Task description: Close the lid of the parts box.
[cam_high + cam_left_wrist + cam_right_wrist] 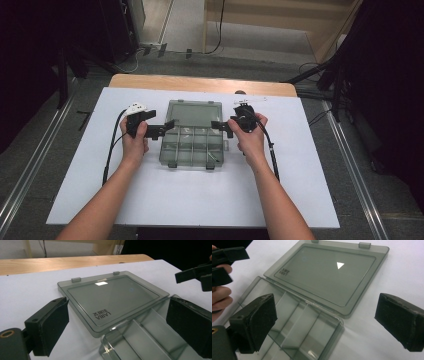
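Clear compartment box [192, 145] lying open on white table [300, 200], lid [195, 113] flat behind; left gripper [167, 126] and right gripper [218, 126] flanking hinge line, both jaws spread, pinching nothing

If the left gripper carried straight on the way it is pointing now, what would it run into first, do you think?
Probably the open organiser box: the left gripper points at the hinge where lid meets tray, though depth is uncertain.

the open lid [112, 296] of the clear box bears dark print near its hinge-side corner, seen upside down; it seems to read "laria", with smaller unreadable characters beside it.
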Tool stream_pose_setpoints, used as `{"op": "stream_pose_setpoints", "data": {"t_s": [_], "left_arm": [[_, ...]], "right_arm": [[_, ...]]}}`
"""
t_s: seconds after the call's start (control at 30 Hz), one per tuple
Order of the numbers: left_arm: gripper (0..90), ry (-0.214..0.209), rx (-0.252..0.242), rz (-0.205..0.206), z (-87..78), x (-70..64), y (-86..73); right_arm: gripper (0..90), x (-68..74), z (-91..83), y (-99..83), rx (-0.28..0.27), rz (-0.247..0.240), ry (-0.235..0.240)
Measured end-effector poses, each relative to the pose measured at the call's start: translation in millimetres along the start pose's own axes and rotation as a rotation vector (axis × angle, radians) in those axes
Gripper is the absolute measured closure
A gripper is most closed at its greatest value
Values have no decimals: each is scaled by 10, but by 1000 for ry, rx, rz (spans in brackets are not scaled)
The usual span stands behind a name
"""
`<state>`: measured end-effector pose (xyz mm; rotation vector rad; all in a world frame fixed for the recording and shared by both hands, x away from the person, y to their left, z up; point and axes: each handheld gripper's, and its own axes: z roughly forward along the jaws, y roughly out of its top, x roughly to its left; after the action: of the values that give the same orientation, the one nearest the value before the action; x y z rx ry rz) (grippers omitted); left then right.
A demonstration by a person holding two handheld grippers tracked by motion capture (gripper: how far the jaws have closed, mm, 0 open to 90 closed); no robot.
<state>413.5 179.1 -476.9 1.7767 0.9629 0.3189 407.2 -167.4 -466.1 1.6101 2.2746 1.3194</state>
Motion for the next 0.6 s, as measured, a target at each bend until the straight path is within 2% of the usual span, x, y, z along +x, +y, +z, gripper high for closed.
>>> {"op": "stream_pose_setpoints", "data": {"t_s": [0.1, 0.23, 0.37, 0.5, 0.57, 0.6], "left_arm": [[51, 1, 13, -11, 46, 44, 16], [61, -4, 36, -51, 112, 124, 52], [129, 3, 56, -88, 159, 187, 117], [164, 10, 82, -131, 222, 246, 165], [224, 16, 86, -147, 252, 264, 169], [237, 16, 104, -157, 284, 275, 168]], "right_arm": [[40, -15, 60, 26, 10, 7, 9], [80, -67, 121, 40, 18, 27, 20], [132, -122, 161, 54, -2, 56, 30], [156, -159, 217, 63, 8, 61, 17], [207, -190, 244, 66, 3, 85, 18], [213, -203, 250, 66, 1, 93, 15]]}}
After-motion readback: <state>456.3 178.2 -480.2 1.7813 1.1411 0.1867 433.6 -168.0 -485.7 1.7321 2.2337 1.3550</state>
